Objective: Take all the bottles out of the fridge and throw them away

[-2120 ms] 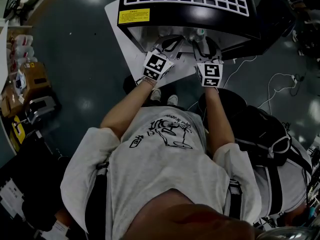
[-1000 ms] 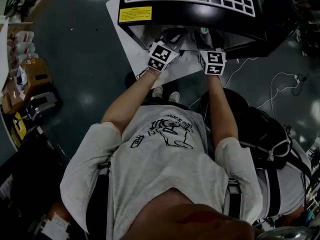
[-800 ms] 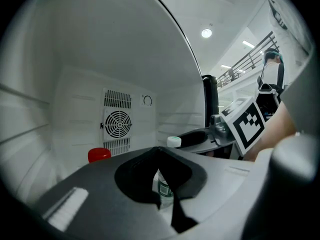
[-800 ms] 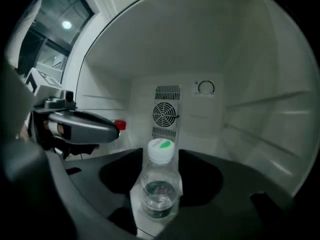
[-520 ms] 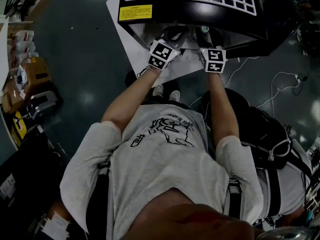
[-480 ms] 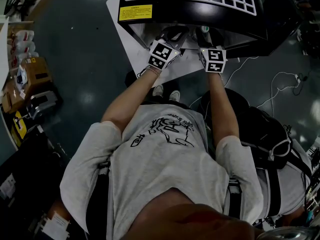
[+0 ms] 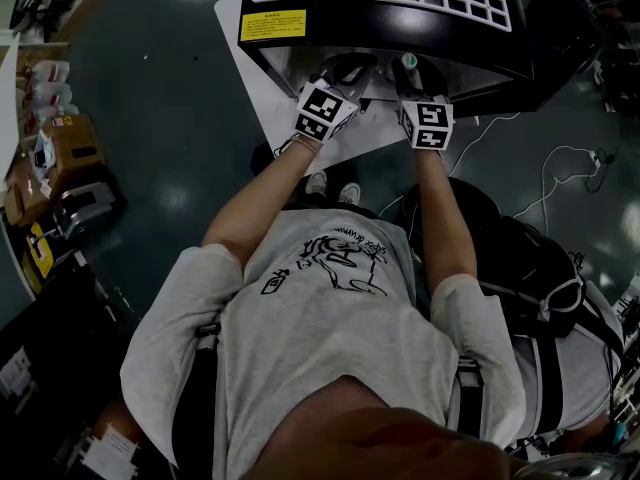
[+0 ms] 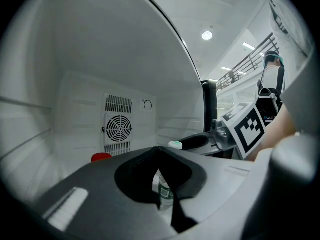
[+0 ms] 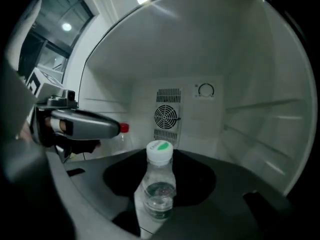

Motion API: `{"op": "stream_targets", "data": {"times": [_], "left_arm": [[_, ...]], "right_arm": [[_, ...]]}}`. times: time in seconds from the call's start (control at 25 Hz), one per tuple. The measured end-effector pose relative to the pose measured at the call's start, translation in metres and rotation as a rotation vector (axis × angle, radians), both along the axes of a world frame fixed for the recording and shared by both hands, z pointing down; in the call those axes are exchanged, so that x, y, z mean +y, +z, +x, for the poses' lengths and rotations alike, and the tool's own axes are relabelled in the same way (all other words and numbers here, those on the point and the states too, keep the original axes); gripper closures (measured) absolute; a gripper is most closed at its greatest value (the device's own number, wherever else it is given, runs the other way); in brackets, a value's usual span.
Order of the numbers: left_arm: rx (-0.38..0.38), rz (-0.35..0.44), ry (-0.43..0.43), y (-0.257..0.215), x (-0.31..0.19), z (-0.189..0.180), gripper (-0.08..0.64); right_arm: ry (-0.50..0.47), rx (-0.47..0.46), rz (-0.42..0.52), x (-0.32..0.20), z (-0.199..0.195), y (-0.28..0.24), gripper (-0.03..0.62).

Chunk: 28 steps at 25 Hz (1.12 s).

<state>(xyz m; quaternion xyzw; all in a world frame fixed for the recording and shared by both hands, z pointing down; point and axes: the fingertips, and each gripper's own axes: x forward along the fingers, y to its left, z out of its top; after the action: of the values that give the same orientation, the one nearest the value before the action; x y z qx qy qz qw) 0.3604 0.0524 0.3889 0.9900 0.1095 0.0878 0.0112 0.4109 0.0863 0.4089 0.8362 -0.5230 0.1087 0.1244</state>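
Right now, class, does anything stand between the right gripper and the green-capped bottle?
Nothing visible does. The bottle already stands between the right gripper's jaws, which have just been closing on it.

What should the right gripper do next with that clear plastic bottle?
Probably close a bit more. The jaws of the right gripper have just been closing, and the clear plastic bottle with the white and green cap stands between them inside the white fridge, but dark gaps show on both sides, so the pads likely aren't gripping yet.
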Motion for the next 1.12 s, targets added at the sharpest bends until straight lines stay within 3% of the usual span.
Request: {"op": "stream_targets", "data": {"times": [1.12], "left_arm": [[0.076,-0.042,0.011,-0.057,0.020,-0.022,0.551]], "right_arm": [[-0.039,0.003,0.035,0.037,-0.027,-0.073,0.434]]}}
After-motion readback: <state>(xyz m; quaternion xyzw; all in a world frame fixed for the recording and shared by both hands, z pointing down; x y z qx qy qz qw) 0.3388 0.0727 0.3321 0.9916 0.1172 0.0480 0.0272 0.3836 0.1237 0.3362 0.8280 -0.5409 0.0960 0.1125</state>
